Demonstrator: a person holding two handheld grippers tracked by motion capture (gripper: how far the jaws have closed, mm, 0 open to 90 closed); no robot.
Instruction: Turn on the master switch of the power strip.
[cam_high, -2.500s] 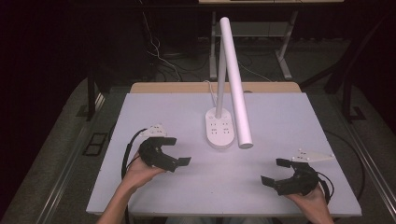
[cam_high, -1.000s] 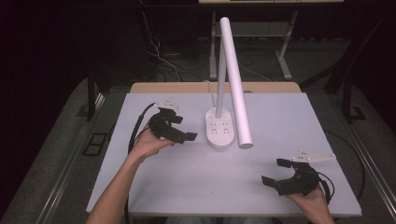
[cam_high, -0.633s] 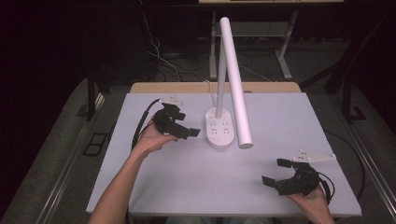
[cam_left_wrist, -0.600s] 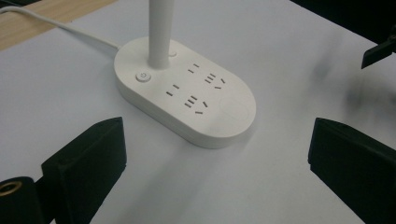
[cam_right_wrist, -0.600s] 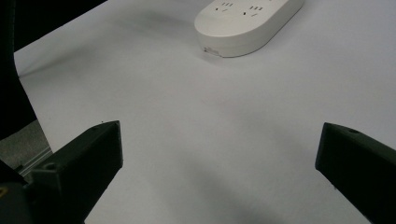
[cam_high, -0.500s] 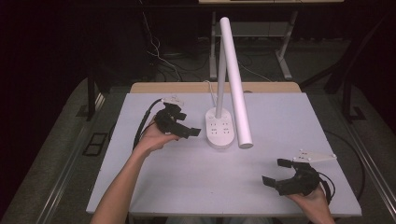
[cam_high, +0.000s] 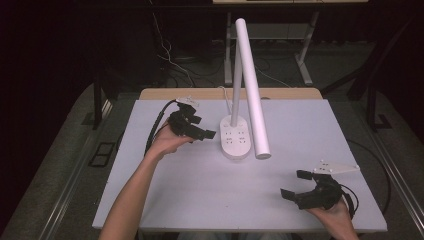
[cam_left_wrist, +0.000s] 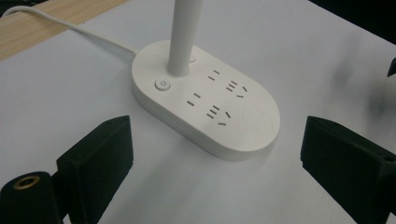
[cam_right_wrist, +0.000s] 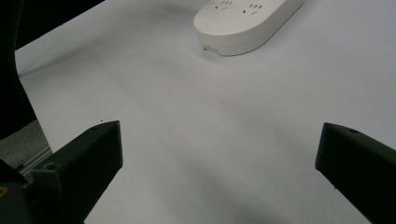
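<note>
From the high view, a white lamp (cam_high: 248, 90) stands at the middle of the white desk (cam_high: 200, 185), its oval base (cam_high: 236, 141) carrying sockets. The left gripper (cam_high: 196, 129) sits just left of that base with fingers spread, holding nothing; the right gripper (cam_high: 298, 186) rests near the desk's right front corner, well apart from the lamp, fingers spread and empty. In the left gripper view, the base (cam_left_wrist: 205, 98) lies ahead between the open fingers (cam_left_wrist: 98, 154), untouched. In the right gripper view, the base (cam_right_wrist: 245, 21) lies far ahead of the wide fingers (cam_right_wrist: 84, 158).
</note>
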